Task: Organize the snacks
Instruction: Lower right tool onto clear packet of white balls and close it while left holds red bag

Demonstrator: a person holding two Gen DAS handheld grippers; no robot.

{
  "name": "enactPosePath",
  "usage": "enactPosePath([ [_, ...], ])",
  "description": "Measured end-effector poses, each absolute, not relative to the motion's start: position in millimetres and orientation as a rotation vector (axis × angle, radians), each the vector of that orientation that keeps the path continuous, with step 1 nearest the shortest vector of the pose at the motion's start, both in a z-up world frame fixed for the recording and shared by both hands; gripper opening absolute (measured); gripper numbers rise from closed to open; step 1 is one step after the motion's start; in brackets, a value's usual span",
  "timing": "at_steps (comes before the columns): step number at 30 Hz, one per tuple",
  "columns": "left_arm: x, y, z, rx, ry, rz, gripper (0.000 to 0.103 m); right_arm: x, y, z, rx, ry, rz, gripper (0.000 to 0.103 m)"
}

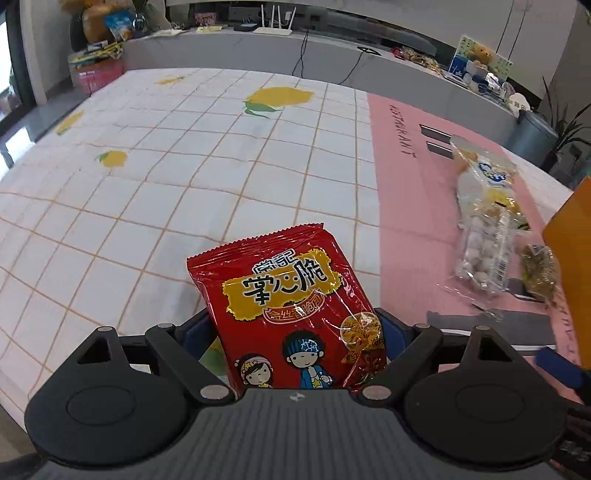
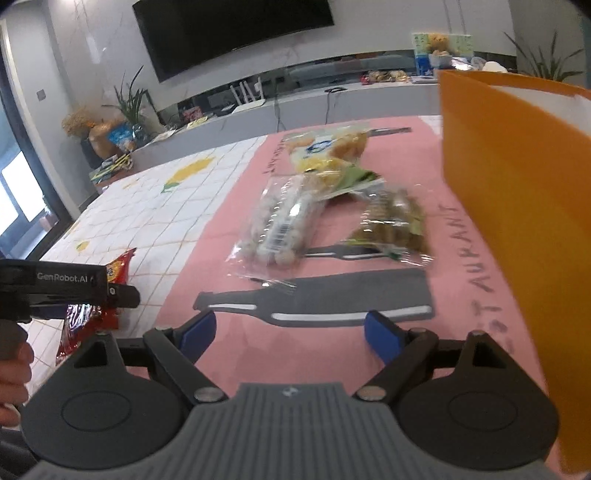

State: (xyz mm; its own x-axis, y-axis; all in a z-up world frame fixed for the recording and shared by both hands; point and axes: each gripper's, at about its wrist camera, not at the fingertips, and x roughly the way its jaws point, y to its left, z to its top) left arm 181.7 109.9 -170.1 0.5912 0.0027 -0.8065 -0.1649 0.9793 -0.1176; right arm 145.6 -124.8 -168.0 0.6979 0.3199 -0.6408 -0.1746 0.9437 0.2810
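My left gripper (image 1: 295, 328) is shut on a red snack packet (image 1: 284, 295) with cartoon children, held upright above the table; it also shows in the right wrist view (image 2: 92, 310). My right gripper (image 2: 286, 334) is open and empty above the pink mat (image 2: 332, 354). Ahead of it lie a clear bag of white balls (image 2: 280, 225), a yellow snack bag (image 2: 328, 151) and a bag of brown-green snacks (image 2: 391, 225). An orange box (image 2: 517, 221) stands at the right. The bag of white balls (image 1: 484, 236) also shows in the left wrist view.
A white checked cloth with yellow lemons (image 1: 184, 166) covers the left of the table. A grey counter (image 1: 332, 59) with a router, cables and clutter runs behind. A TV (image 2: 229, 29) hangs on the wall. Plants stand at both far corners.
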Motion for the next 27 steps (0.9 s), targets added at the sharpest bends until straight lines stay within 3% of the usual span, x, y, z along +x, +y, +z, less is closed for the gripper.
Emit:
enactPosePath([
  [8, 169.7, 111.9, -151.2, -0.257, 0.918, 0.062, 0.102, 157.8, -86.7, -175.1, 0.142, 0.694, 0.224, 0.1],
  [27, 165.5, 126.0, -135.6, -0.283, 0.899, 0.092, 0.102, 214.8, -82.6, -180.1, 0.284, 0.638, 0.064, 0.1],
])
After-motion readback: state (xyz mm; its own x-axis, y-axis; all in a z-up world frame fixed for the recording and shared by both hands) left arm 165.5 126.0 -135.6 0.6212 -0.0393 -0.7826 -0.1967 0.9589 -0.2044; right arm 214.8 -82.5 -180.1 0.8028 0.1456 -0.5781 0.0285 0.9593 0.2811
